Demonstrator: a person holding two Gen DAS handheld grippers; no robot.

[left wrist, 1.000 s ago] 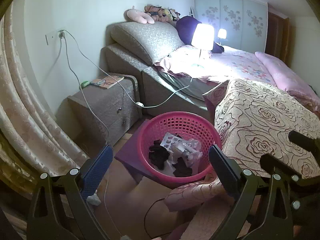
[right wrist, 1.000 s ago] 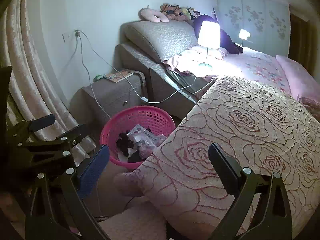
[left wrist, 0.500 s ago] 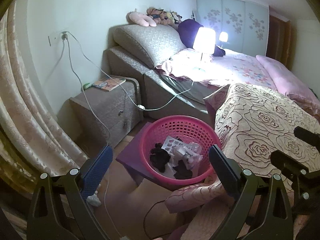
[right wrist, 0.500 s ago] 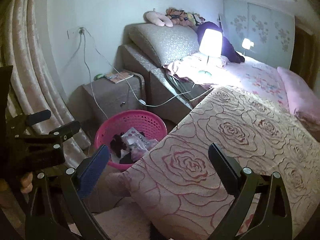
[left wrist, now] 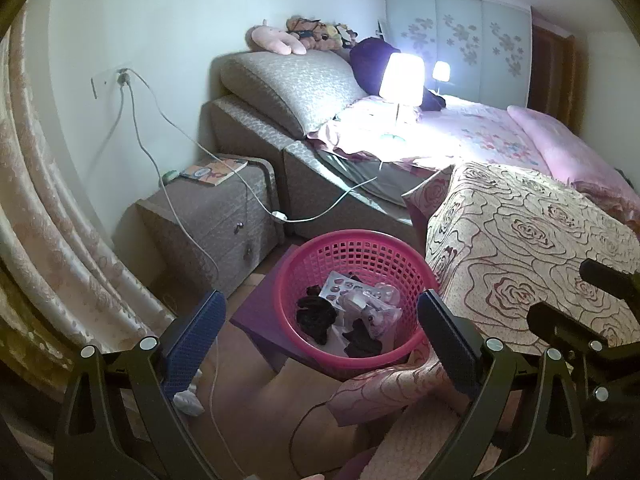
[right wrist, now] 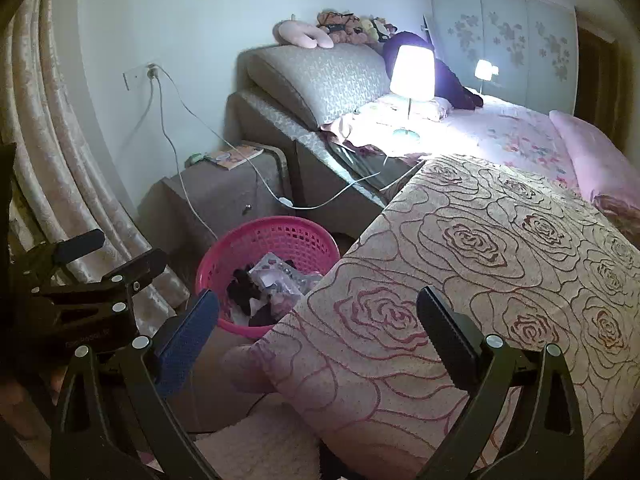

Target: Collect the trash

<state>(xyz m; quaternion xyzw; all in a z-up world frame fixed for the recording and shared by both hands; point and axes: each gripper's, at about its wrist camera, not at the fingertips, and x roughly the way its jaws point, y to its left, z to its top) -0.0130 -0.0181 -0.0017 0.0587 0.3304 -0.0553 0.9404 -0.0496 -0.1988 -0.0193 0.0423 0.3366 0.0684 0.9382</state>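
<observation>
Trash (left wrist: 352,312) in pink basket (left wrist: 304,268) is partly hidden by bedspread (right wrist: 460,280).

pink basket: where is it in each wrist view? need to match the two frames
Left wrist: pink basket sits low centre, between the open fingers of the left gripper, whole rim visible.
Right wrist: pink basket sits left of centre, its right side hidden behind the rose-patterned bedspread.
Shared landmark: the lit lamp on the bed.
</observation>
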